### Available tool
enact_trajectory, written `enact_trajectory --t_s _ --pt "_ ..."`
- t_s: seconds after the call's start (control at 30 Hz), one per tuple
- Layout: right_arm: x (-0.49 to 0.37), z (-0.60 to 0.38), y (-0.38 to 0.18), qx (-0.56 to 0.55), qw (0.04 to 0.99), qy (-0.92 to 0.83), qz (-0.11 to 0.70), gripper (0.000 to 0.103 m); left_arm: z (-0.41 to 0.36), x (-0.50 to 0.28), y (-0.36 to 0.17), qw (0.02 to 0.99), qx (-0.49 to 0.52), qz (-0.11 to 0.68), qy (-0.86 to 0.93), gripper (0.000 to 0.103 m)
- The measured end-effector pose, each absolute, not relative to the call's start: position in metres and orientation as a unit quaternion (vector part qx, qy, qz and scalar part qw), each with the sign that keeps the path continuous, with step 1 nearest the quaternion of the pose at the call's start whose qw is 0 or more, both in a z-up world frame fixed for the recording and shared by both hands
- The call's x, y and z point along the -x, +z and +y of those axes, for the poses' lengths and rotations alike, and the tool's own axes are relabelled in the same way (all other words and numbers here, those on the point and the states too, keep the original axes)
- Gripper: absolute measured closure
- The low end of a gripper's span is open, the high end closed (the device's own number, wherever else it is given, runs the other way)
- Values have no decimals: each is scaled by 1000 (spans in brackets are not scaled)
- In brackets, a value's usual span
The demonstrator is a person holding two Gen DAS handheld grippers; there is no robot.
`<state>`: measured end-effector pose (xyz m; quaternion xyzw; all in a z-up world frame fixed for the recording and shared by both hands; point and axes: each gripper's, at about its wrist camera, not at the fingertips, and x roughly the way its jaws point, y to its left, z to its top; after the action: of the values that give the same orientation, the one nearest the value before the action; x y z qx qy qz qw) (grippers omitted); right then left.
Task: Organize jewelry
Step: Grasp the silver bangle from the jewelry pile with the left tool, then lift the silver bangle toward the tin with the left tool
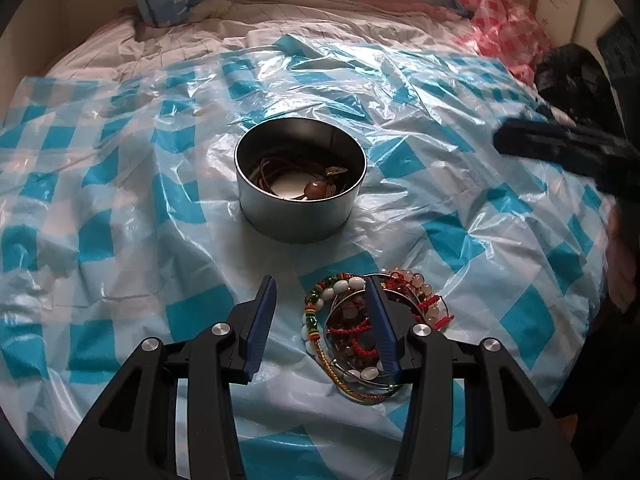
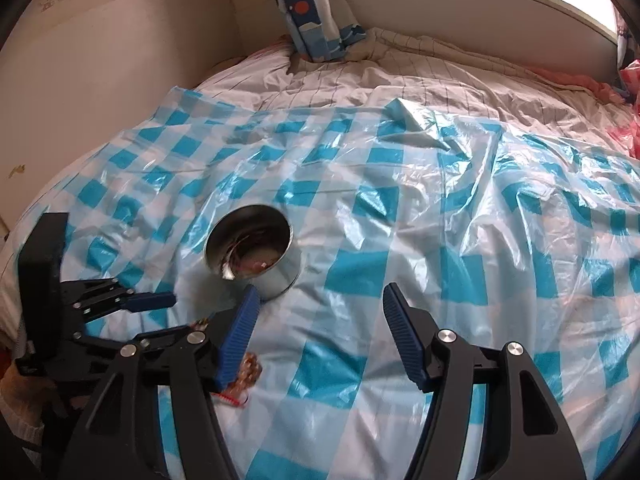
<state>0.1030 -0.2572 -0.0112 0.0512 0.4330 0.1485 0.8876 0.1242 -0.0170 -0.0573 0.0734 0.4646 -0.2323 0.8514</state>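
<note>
A round metal tin (image 1: pixel 300 188) stands on the checked plastic sheet, with brown cord and a brown bead inside. Just in front of it lies a heap of beaded bracelets and red cords (image 1: pixel 352 328). My left gripper (image 1: pixel 320 282) hovers over the heap's left side, open, its right finger across the heap and nothing pinched. In the right wrist view my right gripper (image 2: pixel 320 292) stands open and empty just right of the tin (image 2: pixel 252 256). The left gripper (image 2: pixel 172 314) shows at the left there. A bit of the heap (image 2: pixel 250 372) peeks past my right gripper's left finger.
The blue-and-white plastic sheet (image 1: pixel 120 200) covers a bed with wrinkled pale bedding (image 2: pixel 400 76). A blue patterned pillow (image 2: pixel 312 20) leans at the back by the wall. Pink checked plastic (image 1: pixel 504 28) and a black bundle (image 1: pixel 568 72) lie at the far right.
</note>
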Motion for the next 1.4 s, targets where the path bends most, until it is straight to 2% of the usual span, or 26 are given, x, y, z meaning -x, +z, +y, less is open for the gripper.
enact_trajectory --t_s 0.13,0.23,0.57,1.1,1.4 --pt "-87 -251 -13 -42 883 158 439 39 -15 -123 -64 853 -61 464 -231 62" --pt "-80 -249 -14 -33 882 160 443 38 -17 -122 -68 853 -66 460 -236 69" --pt "-76 -257 -12 -38 882 158 443 35 -30 -112 -68 846 -115 455 -255 101" --pt "-77 -243 -18 -18 875 170 454 32 -9 -117 -45 842 -27 448 -299 103" --pt "-79 -241 -20 -17 873 169 457 32 -20 -124 -68 829 -61 483 -276 103"
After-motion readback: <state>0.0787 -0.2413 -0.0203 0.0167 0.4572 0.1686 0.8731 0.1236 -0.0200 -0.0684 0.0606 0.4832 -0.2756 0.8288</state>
